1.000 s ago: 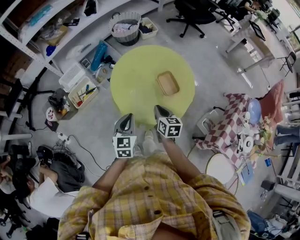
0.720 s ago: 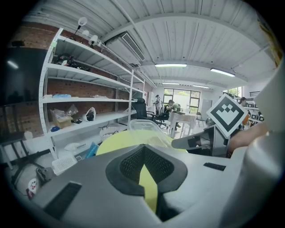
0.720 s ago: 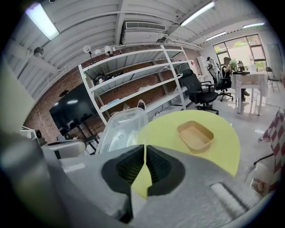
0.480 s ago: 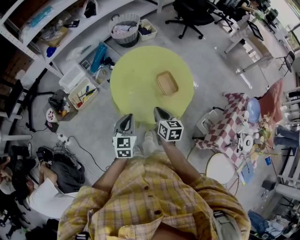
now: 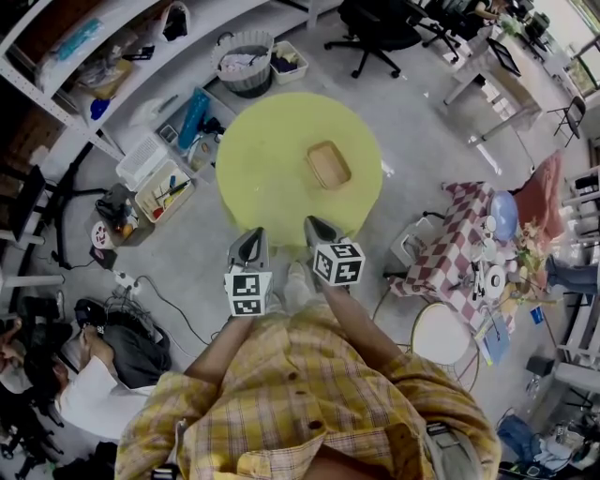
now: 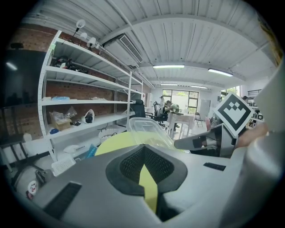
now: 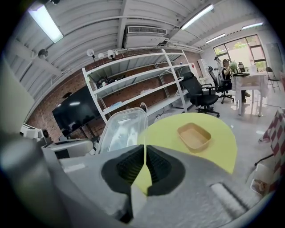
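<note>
A clear plastic lid (image 7: pixel 122 131) stands up out of my right gripper (image 7: pixel 145 148), whose jaws are shut on its edge. The same kind of clear lid (image 6: pixel 149 129) sits just above my left gripper (image 6: pixel 143 147), also shut, and reaches across to the right gripper's tip (image 6: pixel 196 142). It seems to span the two. In the head view the left gripper (image 5: pixel 251 242) and right gripper (image 5: pixel 314 228) are side by side at the near edge of a round yellow table (image 5: pixel 272 169). A shallow tan tray (image 5: pixel 328 164) lies on it, ahead and apart.
White shelving (image 5: pixel 112 56) and floor bins (image 5: pixel 164 183) stand left of the table, with a round basket (image 5: pixel 246 58) behind it. An office chair (image 5: pixel 380 28) is at the back. A checked-cloth table (image 5: pixel 478 248) and a stool (image 5: pixel 441 333) are to the right. A person sits on the floor (image 5: pixel 80 389).
The head view has shifted a little, so table and tray sit slightly further left. Both grippers keep the same pose and the same hold on the lid.
</note>
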Demonstrator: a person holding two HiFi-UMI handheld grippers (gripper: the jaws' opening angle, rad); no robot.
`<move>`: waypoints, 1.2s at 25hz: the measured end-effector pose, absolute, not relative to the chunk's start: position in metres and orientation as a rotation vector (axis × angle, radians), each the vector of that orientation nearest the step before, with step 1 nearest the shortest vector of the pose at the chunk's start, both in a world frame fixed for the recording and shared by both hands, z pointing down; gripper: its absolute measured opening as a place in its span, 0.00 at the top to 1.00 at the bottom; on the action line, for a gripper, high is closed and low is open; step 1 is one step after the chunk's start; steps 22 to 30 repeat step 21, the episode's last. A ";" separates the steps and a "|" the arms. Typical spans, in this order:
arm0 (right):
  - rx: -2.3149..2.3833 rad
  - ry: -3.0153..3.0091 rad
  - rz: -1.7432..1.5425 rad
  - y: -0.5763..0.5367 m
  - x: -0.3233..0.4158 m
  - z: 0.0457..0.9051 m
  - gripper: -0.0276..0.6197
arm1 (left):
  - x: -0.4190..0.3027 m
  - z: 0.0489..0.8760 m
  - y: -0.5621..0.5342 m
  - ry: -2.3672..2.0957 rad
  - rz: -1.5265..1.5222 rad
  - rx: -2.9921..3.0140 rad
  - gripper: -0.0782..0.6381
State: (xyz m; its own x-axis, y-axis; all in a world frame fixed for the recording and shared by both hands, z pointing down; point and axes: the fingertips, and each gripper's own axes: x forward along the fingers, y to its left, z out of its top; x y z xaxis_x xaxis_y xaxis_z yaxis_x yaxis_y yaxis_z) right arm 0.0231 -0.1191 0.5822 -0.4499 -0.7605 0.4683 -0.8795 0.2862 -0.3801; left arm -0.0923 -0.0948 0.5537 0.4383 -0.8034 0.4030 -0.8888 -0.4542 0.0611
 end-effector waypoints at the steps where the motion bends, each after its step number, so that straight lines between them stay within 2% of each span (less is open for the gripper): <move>1: 1.526 -2.358 0.893 -0.118 0.024 0.581 0.94 | -0.092 0.553 -0.094 -1.472 0.460 2.429 0.89; 30: 1.553 -2.387 0.916 -0.098 0.049 0.569 0.94 | -0.076 0.540 -0.086 -1.496 0.450 2.433 0.89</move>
